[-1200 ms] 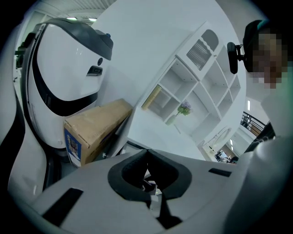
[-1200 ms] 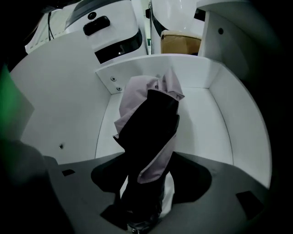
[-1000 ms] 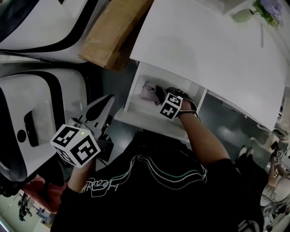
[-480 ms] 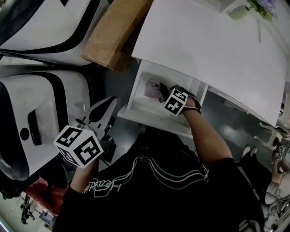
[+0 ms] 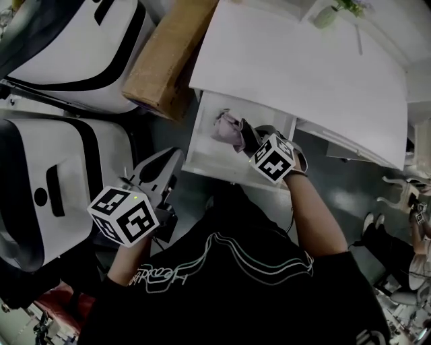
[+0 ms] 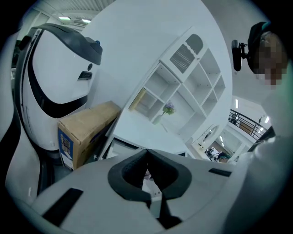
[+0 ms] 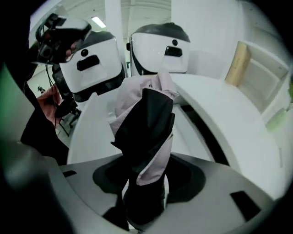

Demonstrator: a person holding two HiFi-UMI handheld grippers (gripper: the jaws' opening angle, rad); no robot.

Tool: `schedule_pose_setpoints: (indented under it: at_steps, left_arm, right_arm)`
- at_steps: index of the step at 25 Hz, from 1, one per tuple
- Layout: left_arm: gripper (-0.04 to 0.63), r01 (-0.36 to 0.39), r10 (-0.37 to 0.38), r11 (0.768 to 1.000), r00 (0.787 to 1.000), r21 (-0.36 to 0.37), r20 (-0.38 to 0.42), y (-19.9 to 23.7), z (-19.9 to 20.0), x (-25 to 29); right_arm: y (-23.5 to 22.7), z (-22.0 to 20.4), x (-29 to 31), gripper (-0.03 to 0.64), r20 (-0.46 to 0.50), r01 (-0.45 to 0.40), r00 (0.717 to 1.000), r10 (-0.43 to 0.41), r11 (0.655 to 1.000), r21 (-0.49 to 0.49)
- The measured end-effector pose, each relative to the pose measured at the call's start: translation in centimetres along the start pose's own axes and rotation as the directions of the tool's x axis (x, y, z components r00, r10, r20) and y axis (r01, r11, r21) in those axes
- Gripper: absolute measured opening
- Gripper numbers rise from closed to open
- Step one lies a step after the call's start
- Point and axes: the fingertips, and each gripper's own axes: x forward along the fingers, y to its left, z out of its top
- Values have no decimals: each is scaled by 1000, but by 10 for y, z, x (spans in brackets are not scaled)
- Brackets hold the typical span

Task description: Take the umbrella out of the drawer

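Observation:
A folded pink and black umbrella (image 5: 229,130) hangs just above the open white drawer (image 5: 202,145). My right gripper (image 5: 247,139) is shut on it, and its jaws have just closed a little further round it. In the right gripper view the umbrella (image 7: 146,123) stands up between the dark pads (image 7: 107,178) of the right gripper (image 7: 145,182). My left gripper (image 5: 170,157) is low at the left, short of the drawer's front, and holds nothing. In the left gripper view the left gripper (image 6: 146,151) has its pads meeting at the tips.
The drawer sits under a white desk top (image 5: 296,74) with a small vase (image 5: 326,15) at the far edge. A cardboard box (image 5: 161,57) leans left of the desk. Two large white and black pods (image 5: 54,175) fill the left side.
My right gripper has risen and lifted the umbrella up out of the drawer. The left gripper has drifted slightly up and towards the drawer.

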Motion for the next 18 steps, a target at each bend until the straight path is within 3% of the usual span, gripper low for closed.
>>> schedule_pose_setpoints:
  at_steps: [4, 7, 11, 18]
  left_arm:
    - [18, 46, -47, 998, 999, 30, 4, -26, -9, -16]
    - [19, 107, -108, 992, 994, 70, 13, -47, -12, -23]
    - [18, 170, -173, 978, 985, 121, 21, -75, -14, -34]
    - [20, 217, -231, 951, 972, 219, 39, -110, -10, -56]
  right_arm:
    - [16, 17, -62, 230, 132, 65, 989, -73, 995, 70]
    - [23, 28, -112, 230, 235, 124, 960, -156, 982, 144]
    - [41, 44, -175, 230, 378, 147, 897, -230, 960, 237]
    - [80, 58, -246, 230, 586, 35, 758, -286, 915, 402]
